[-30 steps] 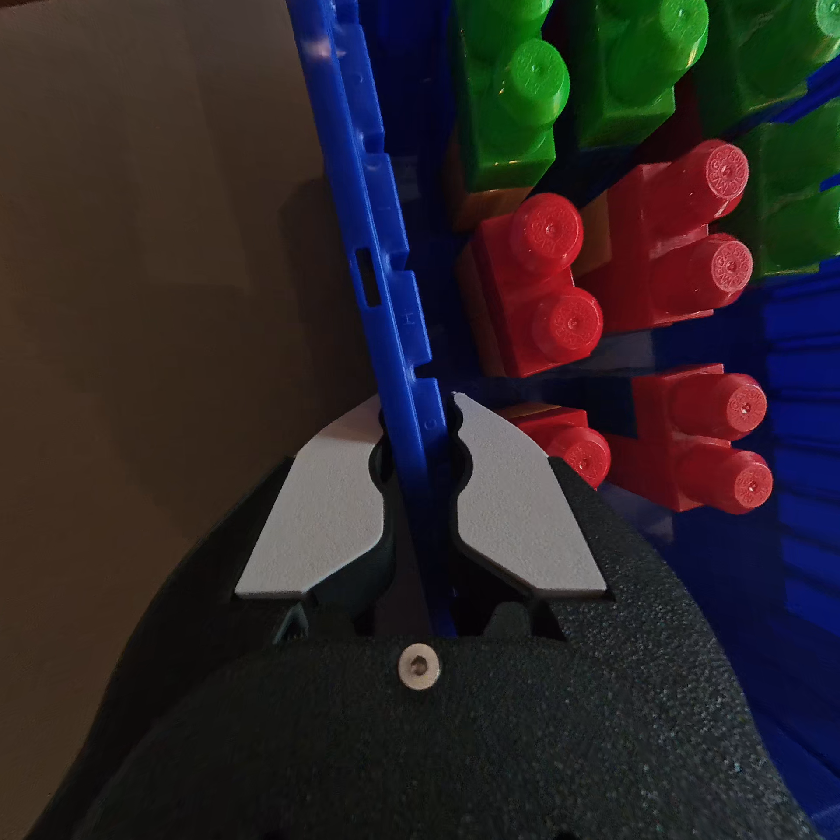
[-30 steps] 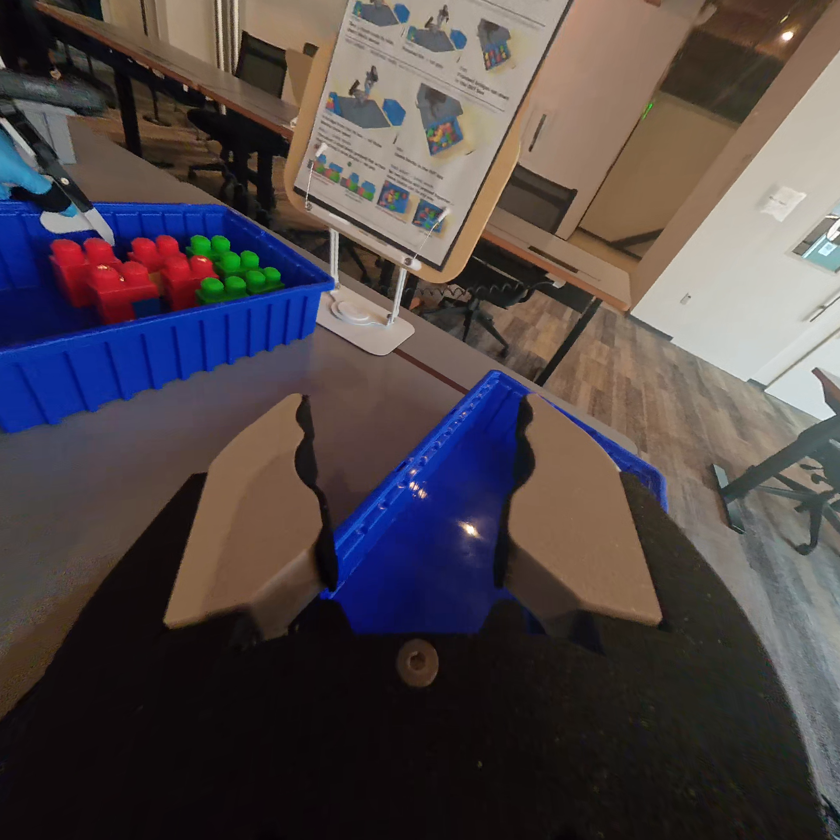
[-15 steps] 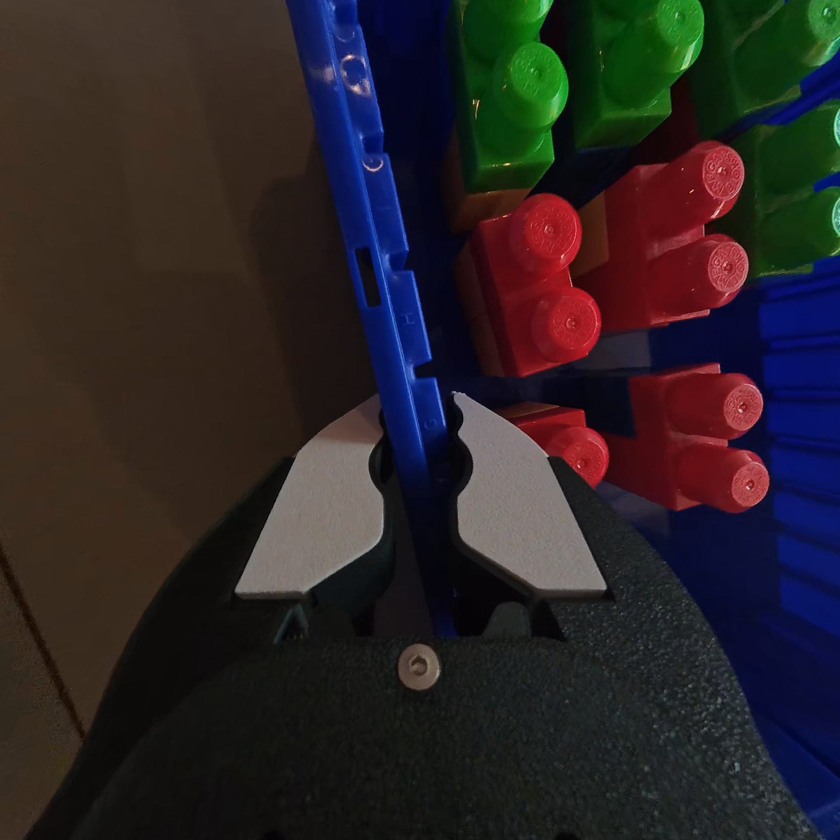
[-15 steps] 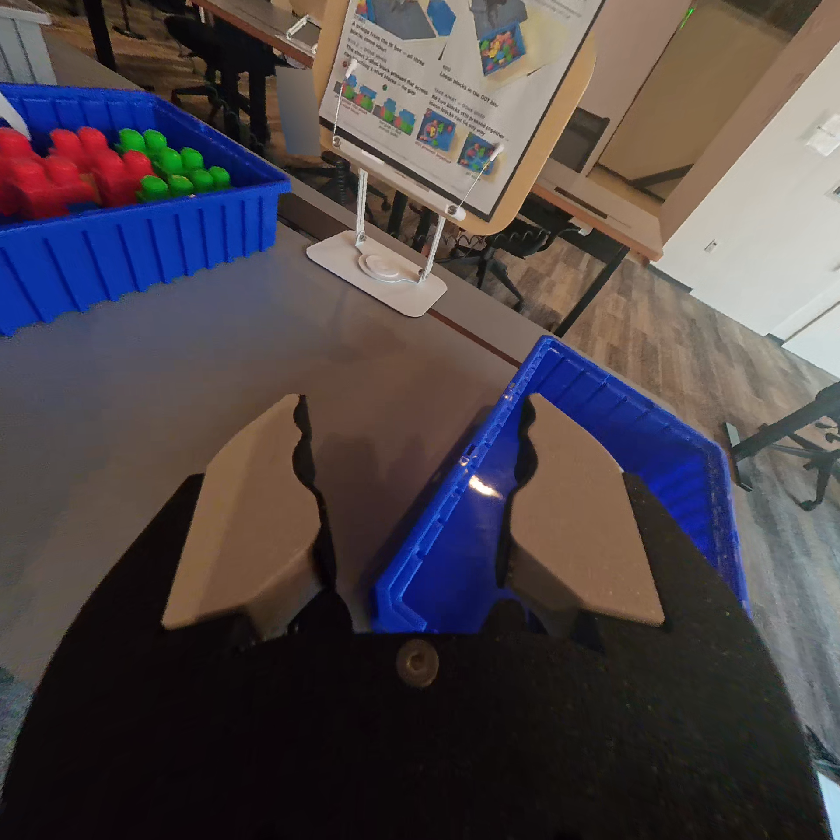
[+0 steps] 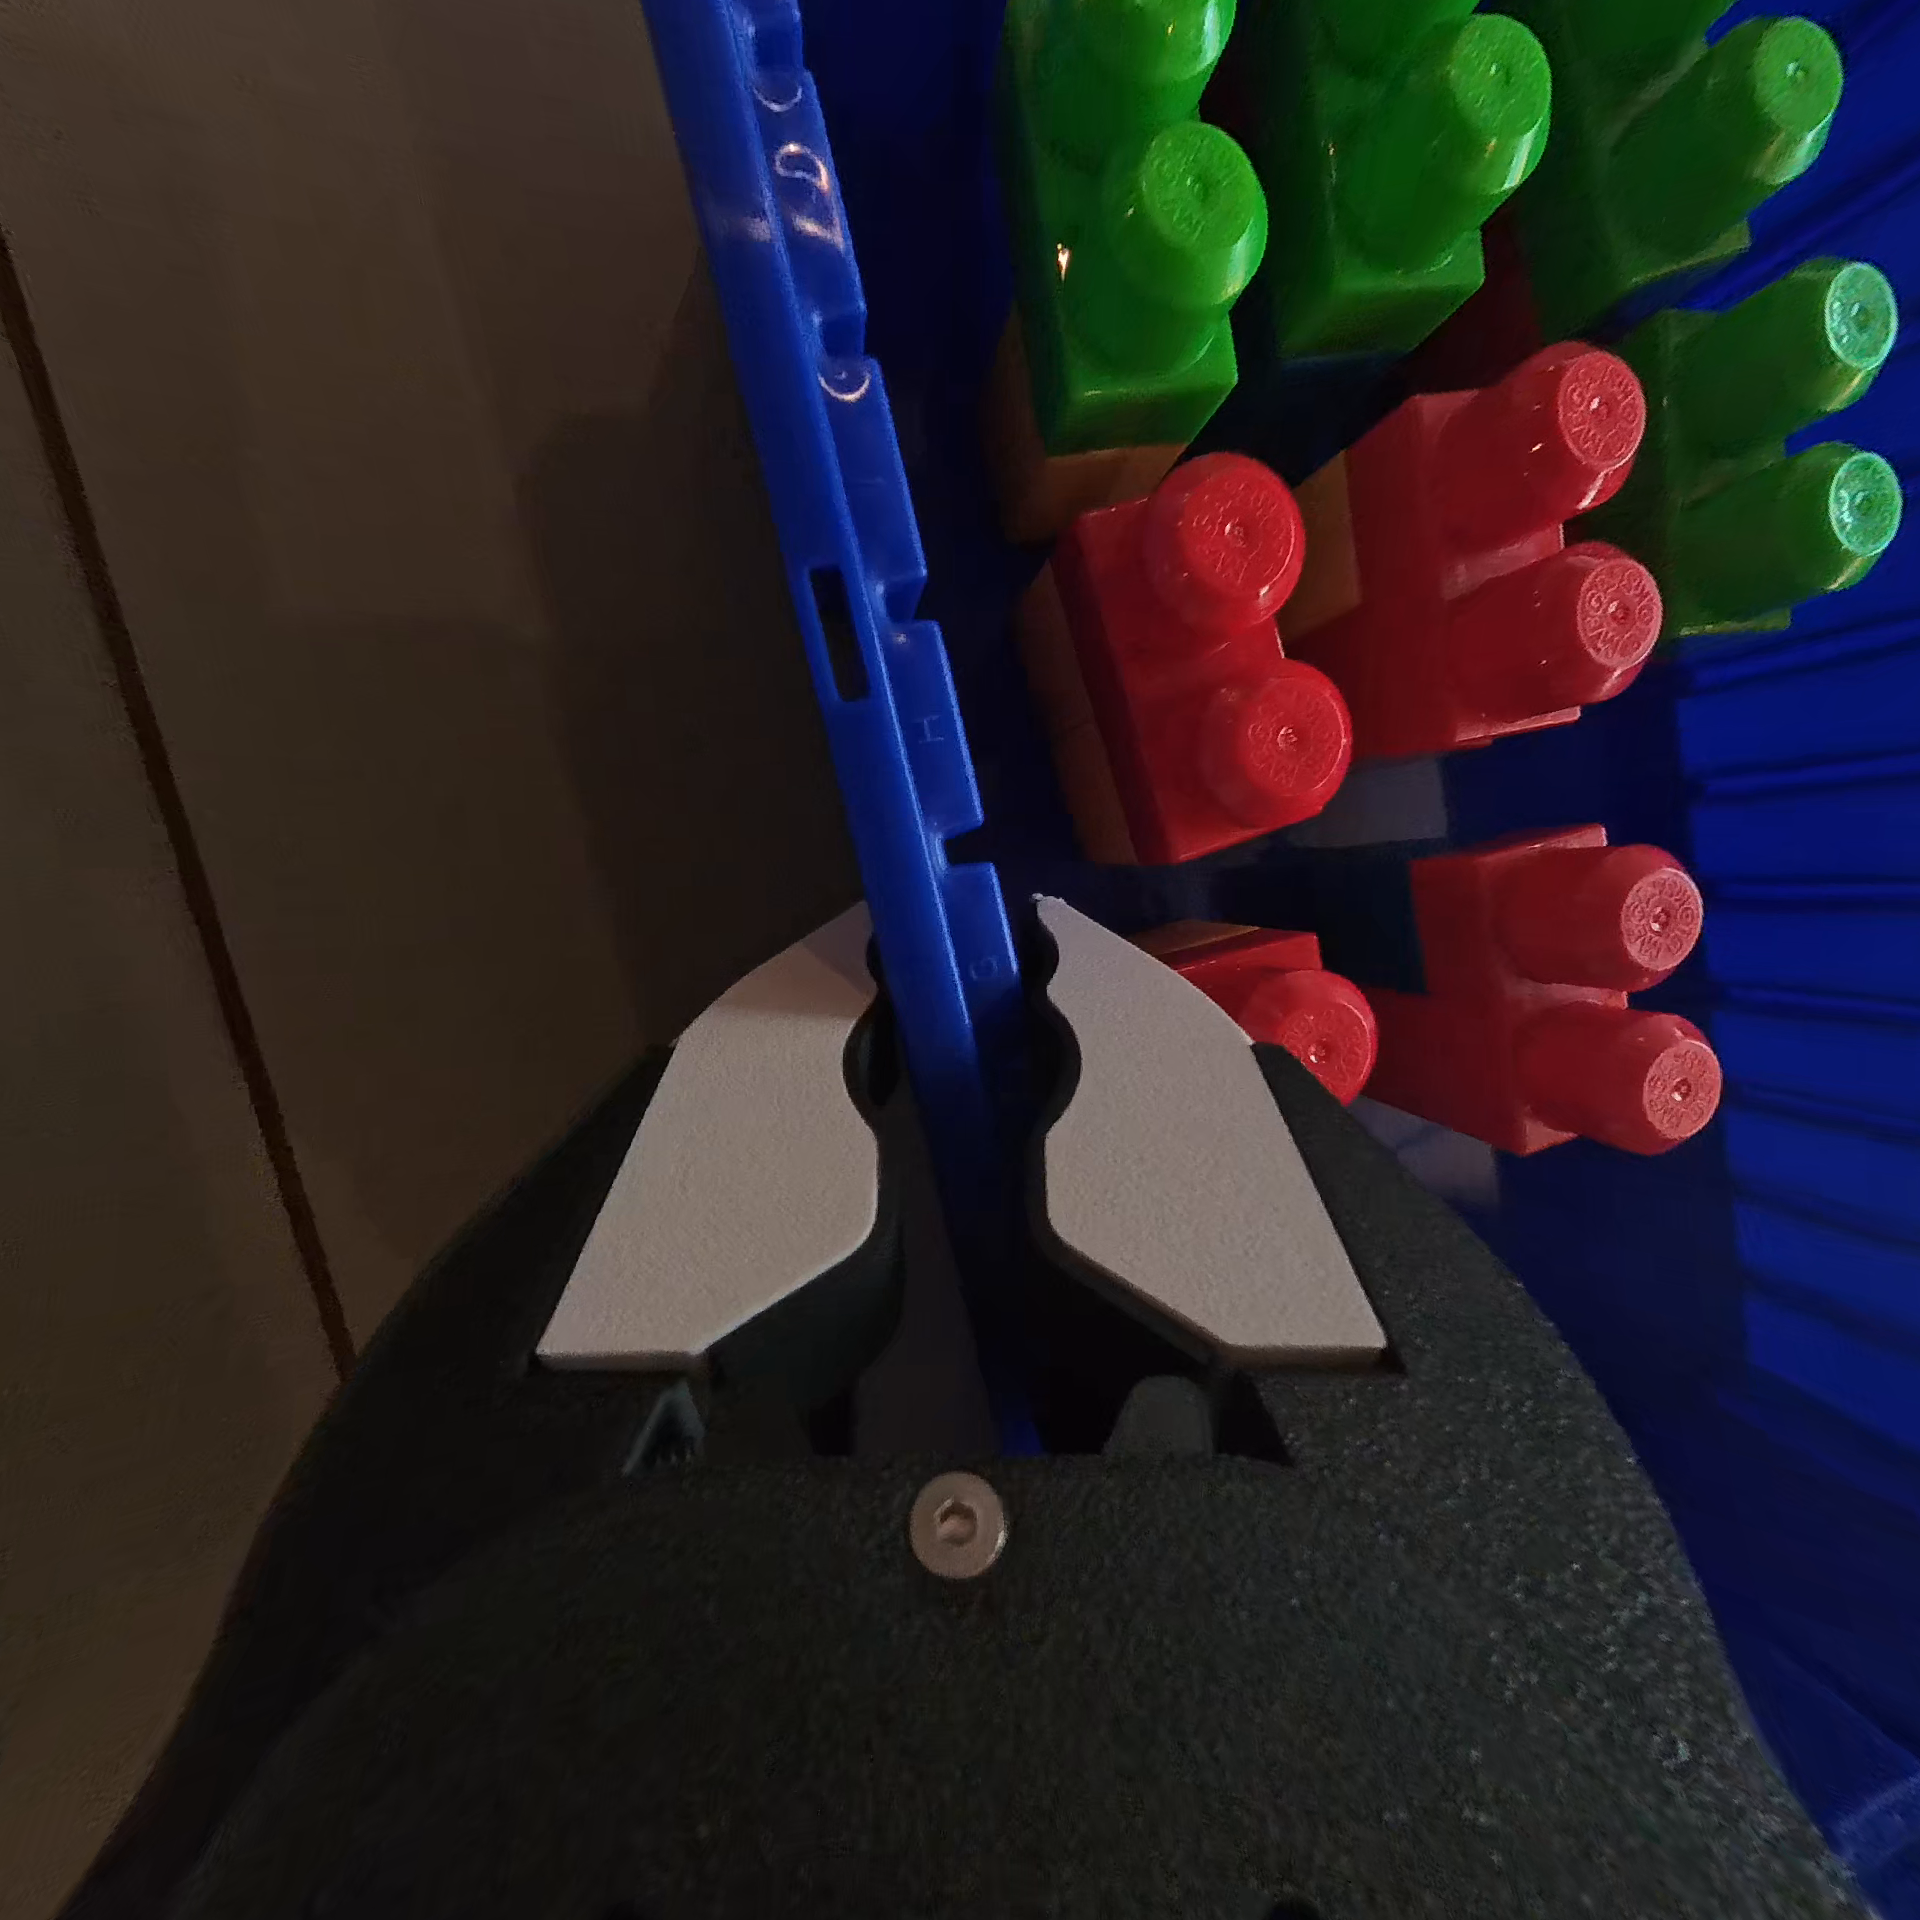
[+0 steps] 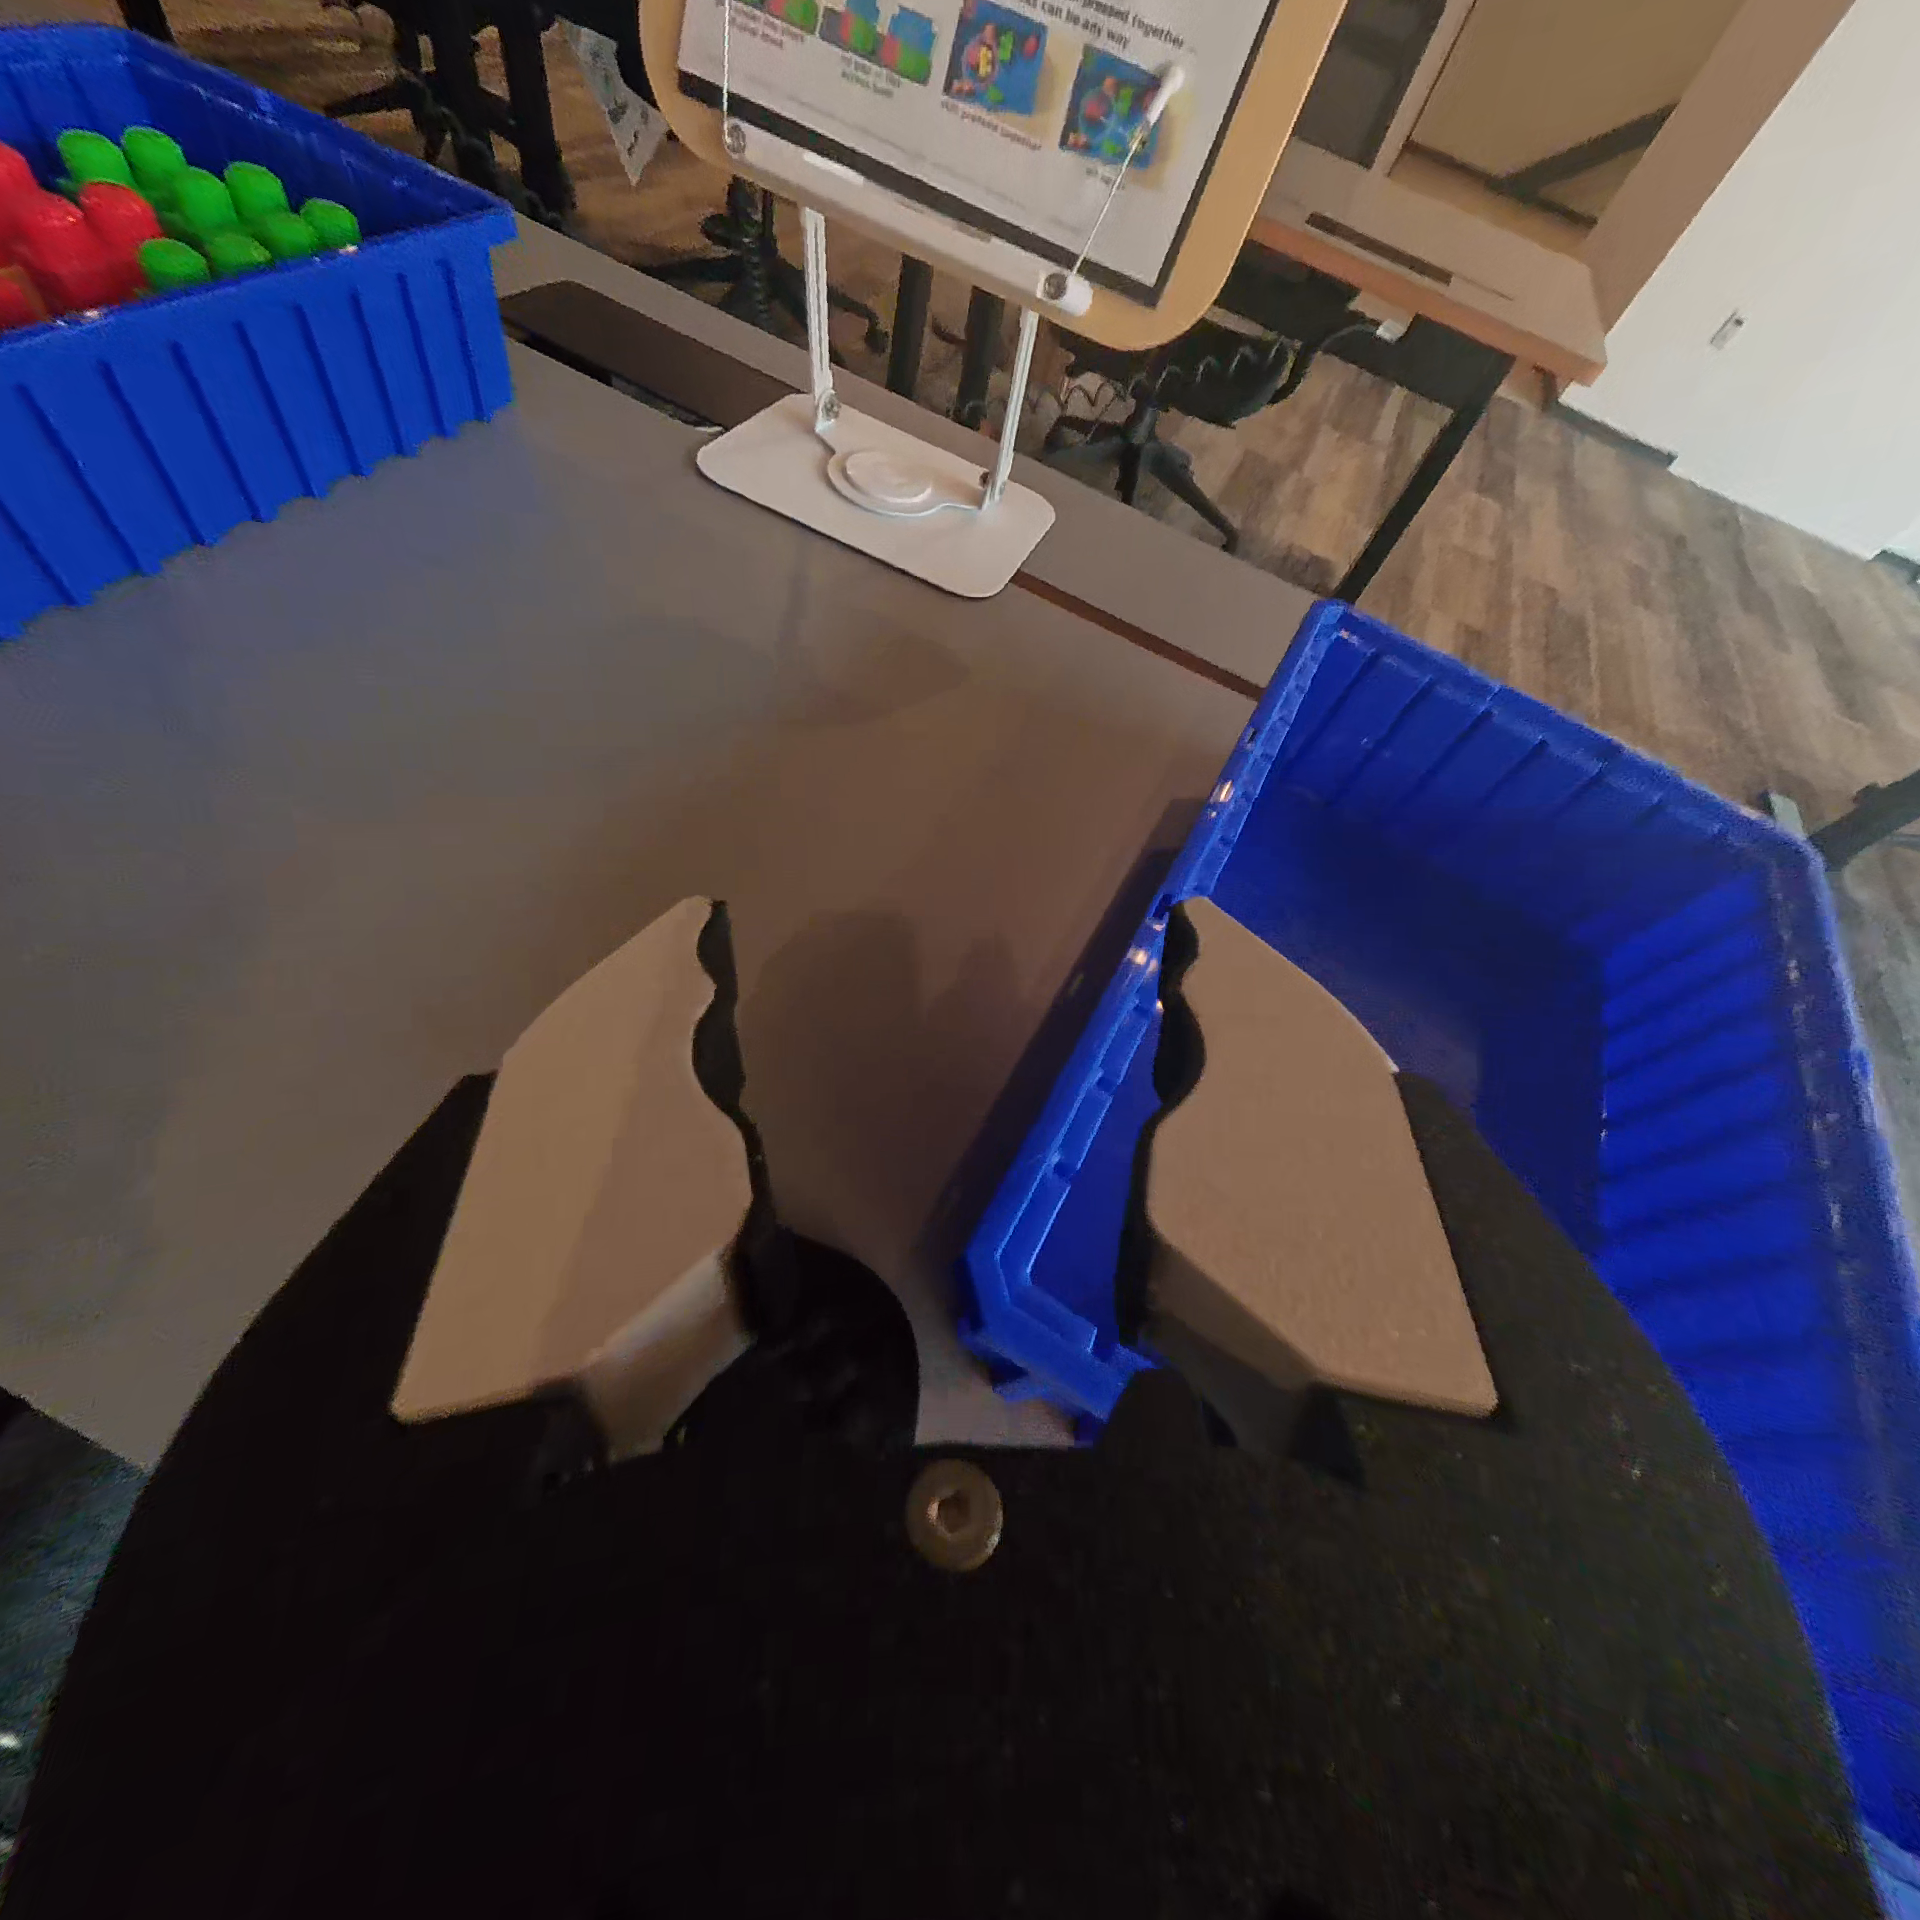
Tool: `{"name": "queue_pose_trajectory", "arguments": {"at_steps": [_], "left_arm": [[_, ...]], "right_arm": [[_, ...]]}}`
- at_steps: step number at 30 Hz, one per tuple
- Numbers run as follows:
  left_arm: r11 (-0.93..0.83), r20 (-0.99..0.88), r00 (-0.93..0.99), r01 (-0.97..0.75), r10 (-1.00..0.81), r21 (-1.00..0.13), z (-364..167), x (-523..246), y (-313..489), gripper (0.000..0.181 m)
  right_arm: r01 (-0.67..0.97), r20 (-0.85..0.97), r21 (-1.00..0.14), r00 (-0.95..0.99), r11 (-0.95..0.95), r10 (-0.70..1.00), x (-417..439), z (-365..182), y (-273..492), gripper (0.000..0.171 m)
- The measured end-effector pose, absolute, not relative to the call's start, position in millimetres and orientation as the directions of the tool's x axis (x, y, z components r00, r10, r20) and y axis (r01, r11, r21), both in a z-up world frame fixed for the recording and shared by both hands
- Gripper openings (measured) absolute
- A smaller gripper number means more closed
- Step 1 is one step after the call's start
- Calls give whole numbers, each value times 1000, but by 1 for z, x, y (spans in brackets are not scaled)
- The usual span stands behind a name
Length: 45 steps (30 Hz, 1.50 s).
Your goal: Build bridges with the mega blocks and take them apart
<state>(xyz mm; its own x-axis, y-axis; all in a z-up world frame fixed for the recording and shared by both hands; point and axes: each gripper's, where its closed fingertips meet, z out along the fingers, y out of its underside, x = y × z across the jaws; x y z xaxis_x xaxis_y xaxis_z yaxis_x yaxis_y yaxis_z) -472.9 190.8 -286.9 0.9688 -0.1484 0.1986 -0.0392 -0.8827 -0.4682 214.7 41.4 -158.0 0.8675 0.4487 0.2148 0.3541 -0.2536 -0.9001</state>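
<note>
In the left wrist view my left gripper (image 5: 951, 920) is shut on the rim of a blue bin (image 5: 831, 416), one pad on each side of the wall. Inside that bin are red mega blocks (image 5: 1195, 665) and green mega blocks (image 5: 1143, 229), stacked in small builds. In the right wrist view my right gripper (image 6: 951, 914) is open and straddles the near-left wall of a second blue bin (image 6: 1662, 1039) with nothing in it. Its right finger (image 6: 1299, 1143) is inside the wall and its left finger (image 6: 603, 1122) stands well clear over the table. The bin with blocks (image 6: 260, 395) shows far left.
A grey table (image 6: 520, 779) carries both bins. A sheet holder on a white stand (image 6: 883, 488) is at the table's far edge. Beyond it are chairs, other tables and wood floor. A table seam (image 5: 156, 727) runs at the left. The tips of one gripper are about 70 centimetres away from the tips of the other.
My right gripper came down over the second bin's near corner, so its wall now lies between the fingers, which narrowed slightly. My left gripper kept its hold; it and the bin shifted over the table.
</note>
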Motion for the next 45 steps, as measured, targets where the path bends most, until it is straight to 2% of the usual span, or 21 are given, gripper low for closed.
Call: {"name": "queue_pose_trajectory", "arguments": {"at_steps": [7,15,18,22,24,29,31,37,42,45], "left_arm": [[-882,247,962,13,-117,-471,-286,-475,191,20],[-859,250,957,1,-149,-512,-285,-474,192,21],[-850,252,955,-1,-157,-526,-285,-474,192,21],[-846,229,956,-35,-184,-532,-285,-474,193,22],[-842,220,954,-55,-202,-536,-285,-473,193,22],[-844,240,953,-30,-187,-536,-284,-473,193,21],[-844,251,953,-9,-169,-536,-284,-474,193,21],[-841,253,954,0,-162,-540,-284,-474,193,21],[-837,273,947,7,-171,-547,-283,-472,193,21],[-812,267,941,-15,-209,-584,-278,-471,192,35]], "right_arm": [[362,192,-834,898,-415,396,232,-189,43,79],[364,136,-670,917,-646,375,245,-247,37,89],[375,187,-603,924,-704,333,259,-265,36,75],[428,341,-528,898,-733,279,280,-273,35,58],[445,370,-518,887,-731,278,281,-273,36,56],[532,470,-438,823,-725,320,274,-274,32,29],[561,495,-410,799,-719,342,273,-274,32,26],[528,385,-448,842,-722,377,275,-273,37,46],[538,389,-427,835,-727,389,272,-274,34,39],[485,317,-517,874,-705,368,264,-267,37,42]]}}
